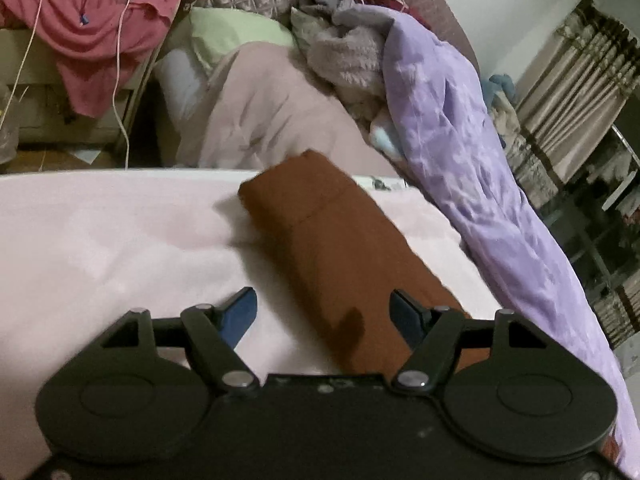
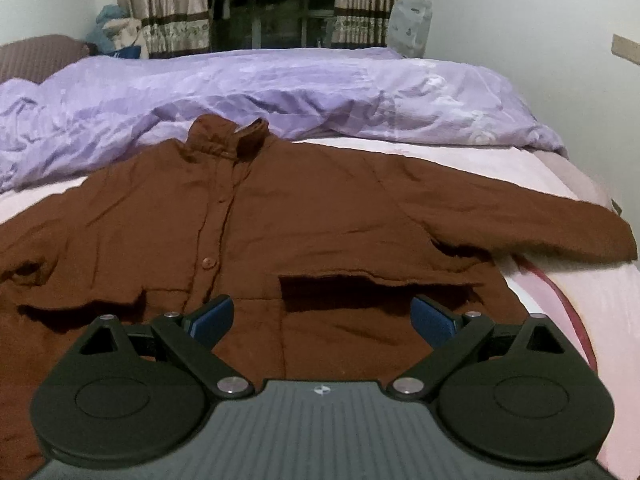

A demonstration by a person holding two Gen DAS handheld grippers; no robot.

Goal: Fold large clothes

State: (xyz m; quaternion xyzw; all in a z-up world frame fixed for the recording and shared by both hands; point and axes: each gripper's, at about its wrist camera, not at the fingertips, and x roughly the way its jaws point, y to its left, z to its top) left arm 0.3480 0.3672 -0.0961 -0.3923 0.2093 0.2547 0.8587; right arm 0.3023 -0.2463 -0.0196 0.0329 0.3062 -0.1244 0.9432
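Left wrist view shows the left gripper (image 1: 324, 312) low in the frame, its two blue-padded fingers (image 1: 240, 314) standing apart, with nothing pressed between them. One long sleeve (image 1: 340, 248) of the brown button-up shirt runs from the centre of the frame down between the fingers, lying flat on the pale pink bed sheet (image 1: 120, 240). The pads do not touch the cloth as far as I can see. On the right side of the frame a crumpled lilac quilt (image 1: 460, 140) stretches along the bed. In the upper centre there is a pile of grey and beige fluffy clothes (image 1: 344, 52), and beside it a light green pillow (image 1: 232, 32). In the upper left a pink cloth (image 1: 104, 28) hangs over a bedside cabinet.

Right wrist view shows the right gripper (image 2: 322, 316) at the bottom, its jaws wide apart and empty. The brown button-up shirt (image 2: 300, 216) lies spread on the bed sheet (image 2: 560, 300), front side up, collar toward the top of the frame and both sleeves stretched out to left and right. The gripper hovers over the lower hem. The lilac quilt (image 2: 280, 88) lies behind the collar, and striped curtains (image 2: 176, 12) hang at the top.
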